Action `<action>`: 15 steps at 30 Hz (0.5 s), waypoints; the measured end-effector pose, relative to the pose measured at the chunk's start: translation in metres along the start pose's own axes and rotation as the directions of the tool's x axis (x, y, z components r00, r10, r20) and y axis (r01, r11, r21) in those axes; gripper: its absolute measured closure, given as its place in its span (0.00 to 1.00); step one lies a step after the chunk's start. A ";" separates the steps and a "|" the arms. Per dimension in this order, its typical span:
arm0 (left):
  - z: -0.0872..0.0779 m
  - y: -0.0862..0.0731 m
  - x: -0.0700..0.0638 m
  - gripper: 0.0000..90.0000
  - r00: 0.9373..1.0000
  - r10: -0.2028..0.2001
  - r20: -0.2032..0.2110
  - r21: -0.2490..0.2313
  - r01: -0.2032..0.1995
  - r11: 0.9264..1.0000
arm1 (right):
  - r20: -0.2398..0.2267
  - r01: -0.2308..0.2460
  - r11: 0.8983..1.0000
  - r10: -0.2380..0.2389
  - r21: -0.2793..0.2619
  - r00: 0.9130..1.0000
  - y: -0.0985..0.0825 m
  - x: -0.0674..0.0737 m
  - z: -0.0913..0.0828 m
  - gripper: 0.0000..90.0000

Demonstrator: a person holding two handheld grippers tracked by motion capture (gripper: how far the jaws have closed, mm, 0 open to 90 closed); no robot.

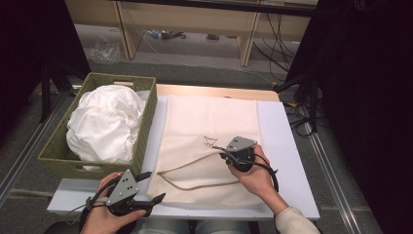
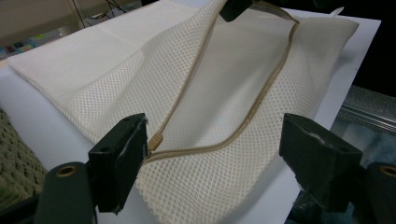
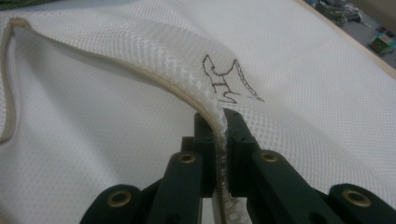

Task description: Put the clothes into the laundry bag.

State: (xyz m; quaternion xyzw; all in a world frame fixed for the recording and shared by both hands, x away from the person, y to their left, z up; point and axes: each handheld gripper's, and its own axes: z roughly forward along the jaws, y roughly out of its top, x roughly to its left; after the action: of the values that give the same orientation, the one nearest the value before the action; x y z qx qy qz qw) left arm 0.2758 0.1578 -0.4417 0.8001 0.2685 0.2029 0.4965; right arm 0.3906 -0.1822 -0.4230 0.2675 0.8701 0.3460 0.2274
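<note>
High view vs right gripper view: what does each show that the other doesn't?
High view alone: a green basket of white cloth beside the bag, and the left hand-held gripper, jaws open, at the table's near edge. Right gripper view alone: the right hand-held gripper pinching the lifted mesh edge by the zipper. Both: the cream mesh bag and its dark scribble.

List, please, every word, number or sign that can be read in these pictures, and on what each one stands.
There is no printed text to read.
Mesh laundry bag: a dark hand-drawn mark, perhaps letters, cannot be read for certain; in the high view it is too small.
</note>
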 end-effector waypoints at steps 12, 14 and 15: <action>-0.009 0.014 -0.005 0.23 0.998 -0.044 -0.050 -0.031 0.043 0.999 | 0.024 -0.047 0.998 0.048 -0.040 0.999 0.014 -0.001 -0.005 0.96; -0.017 0.022 -0.001 0.20 0.995 -0.042 -0.091 -0.063 0.036 0.997 | 0.019 -0.035 0.998 0.036 -0.046 0.999 0.016 -0.002 -0.005 0.96; -0.021 0.025 0.002 0.17 0.992 -0.041 -0.116 -0.077 0.033 0.997 | 0.019 -0.031 0.998 0.032 -0.048 0.999 0.017 -0.002 -0.005 0.96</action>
State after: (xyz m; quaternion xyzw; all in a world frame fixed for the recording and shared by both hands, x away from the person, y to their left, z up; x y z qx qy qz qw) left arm 0.2710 0.1642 -0.4099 0.7626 0.3044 0.2504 0.5130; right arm 0.3945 -0.1757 -0.4067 0.2790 0.8549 0.3678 0.2366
